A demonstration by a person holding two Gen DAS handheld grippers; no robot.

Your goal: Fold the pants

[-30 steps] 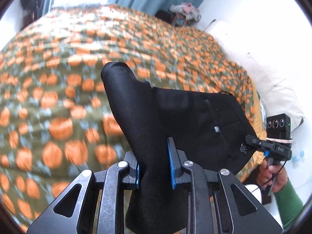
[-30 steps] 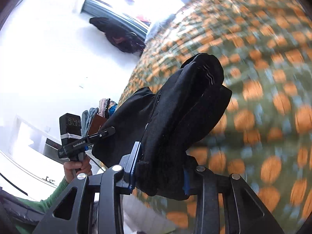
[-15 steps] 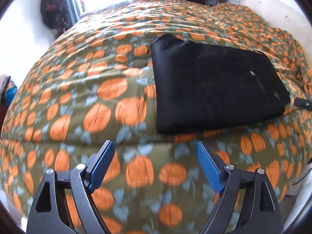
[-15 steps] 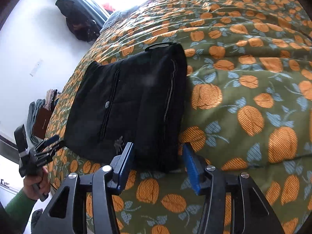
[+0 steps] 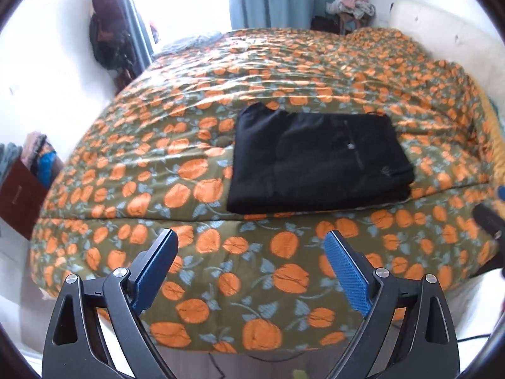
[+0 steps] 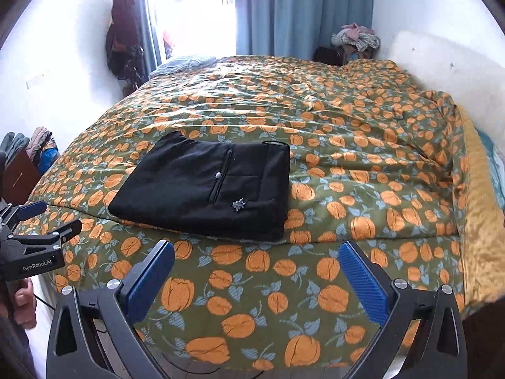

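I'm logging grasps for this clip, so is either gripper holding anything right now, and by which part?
Nothing is held. The left gripper and right gripper are both opening with nothing between them, and the folded black fabric pants lie free on the orange-patterned bedspread.

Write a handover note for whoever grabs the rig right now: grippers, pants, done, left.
Left gripper: fingers opening, nothing between them, clear of the cloth.
Right gripper: the same, opening and empty.
Black pants: folded into a flat rectangle on the orange-patterned bedspread, near its front edge.
Done: fold made, pants released.
Left: likely nothing; perhaps square the left edge, where a lower layer sticks out.
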